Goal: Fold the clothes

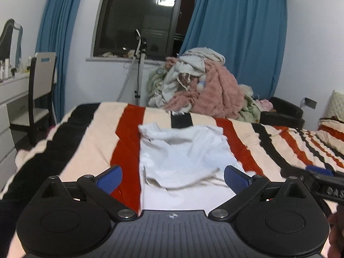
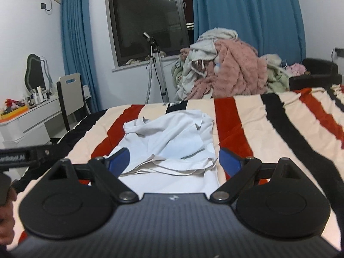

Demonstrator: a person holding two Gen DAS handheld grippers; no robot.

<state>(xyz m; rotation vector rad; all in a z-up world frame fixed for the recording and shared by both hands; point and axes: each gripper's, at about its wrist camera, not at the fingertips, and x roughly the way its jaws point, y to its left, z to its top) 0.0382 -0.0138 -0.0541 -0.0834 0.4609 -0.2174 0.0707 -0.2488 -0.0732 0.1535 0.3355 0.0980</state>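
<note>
A white garment (image 1: 182, 152) lies partly folded and rumpled on the striped bedspread (image 1: 96, 137); it also shows in the right wrist view (image 2: 169, 142). My left gripper (image 1: 173, 178) is open and empty, its blue fingers wide apart just above the garment's near folded edge. My right gripper (image 2: 172, 161) is open and empty too, spread over the same near edge. The right gripper's body (image 1: 324, 182) shows at the right edge of the left wrist view, and the left gripper's body (image 2: 25, 155) at the left edge of the right wrist view.
A heap of pink, white and green clothes (image 1: 200, 86) is piled beyond the bed's far edge under blue curtains (image 1: 238, 43). A tripod (image 1: 139, 68) stands by the window. A chair (image 1: 38, 90) and white dresser (image 1: 10, 94) are at the left. A black seat (image 1: 283, 111) is at right.
</note>
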